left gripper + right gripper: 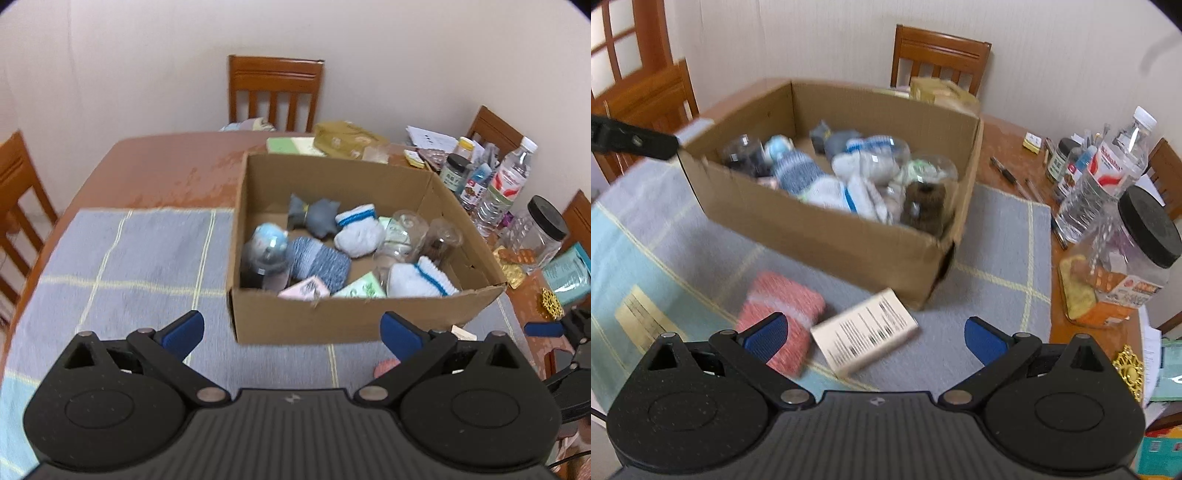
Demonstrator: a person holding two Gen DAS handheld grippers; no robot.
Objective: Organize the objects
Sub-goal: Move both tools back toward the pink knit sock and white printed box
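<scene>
Socks (357, 233), toy (314, 218) and clear cups (402, 236) inside cardboard box (332, 317)

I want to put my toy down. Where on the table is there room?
The checked cloth left of the cardboard box is bare, and so is the wooden table behind it. In front of the box lie a pink sock and a small white carton. To the right, bottles and a black-lidded jar crowd the table.

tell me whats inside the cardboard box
Inside the cardboard box: rolled socks, a grey plush toy, clear cups, small packets. Whatever lies beneath them is covered.
</scene>
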